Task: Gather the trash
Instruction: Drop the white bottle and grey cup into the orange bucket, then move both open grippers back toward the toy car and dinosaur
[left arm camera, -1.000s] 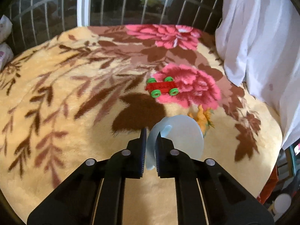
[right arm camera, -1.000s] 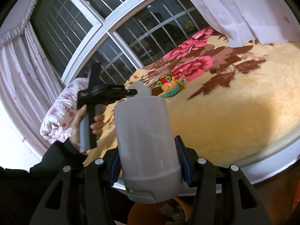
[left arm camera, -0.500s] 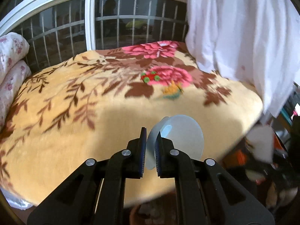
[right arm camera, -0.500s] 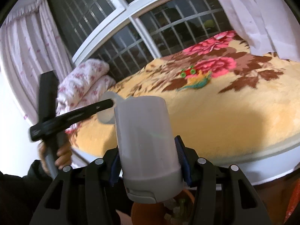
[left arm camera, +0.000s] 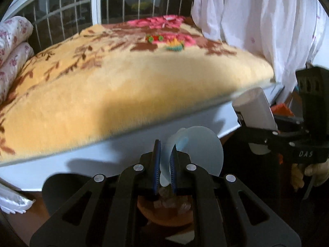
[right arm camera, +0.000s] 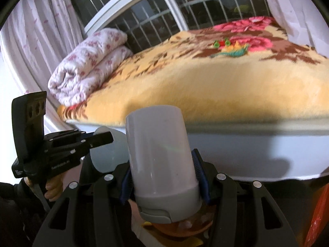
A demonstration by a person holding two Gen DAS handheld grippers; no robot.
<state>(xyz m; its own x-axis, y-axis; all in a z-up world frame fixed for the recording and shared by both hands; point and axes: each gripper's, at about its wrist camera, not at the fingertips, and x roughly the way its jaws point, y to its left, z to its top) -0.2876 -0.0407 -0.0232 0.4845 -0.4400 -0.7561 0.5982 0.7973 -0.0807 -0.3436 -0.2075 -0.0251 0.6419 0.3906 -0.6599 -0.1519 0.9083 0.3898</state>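
My left gripper [left arm camera: 165, 164] is shut on the rim of a translucent plastic cup [left arm camera: 197, 150], held below the bed's edge. It also shows in the right wrist view [right arm camera: 96, 142], with the cup [right arm camera: 109, 154] at its tip. My right gripper [right arm camera: 164, 177] is shut on a grey-white bottle [right arm camera: 160, 154], upside down with its grey cap toward me. The bottle shows at the right of the left wrist view [left arm camera: 255, 111]. An orange bin [left arm camera: 164, 216] with trash inside sits under both grippers and shows in the right wrist view [right arm camera: 176, 228].
A bed with a yellow floral blanket [left arm camera: 102, 78] fills the background. A red toy car with green wheels [left arm camera: 154, 38] and a teal toy [left arm camera: 174, 47] lie on it. A folded floral quilt [right arm camera: 88, 61] lies at its left. White curtains [left arm camera: 257, 20] hang right.
Both grippers have pulled back off the bed and moved down below its edge, over the orange bin. Each has kept its hold on its object.
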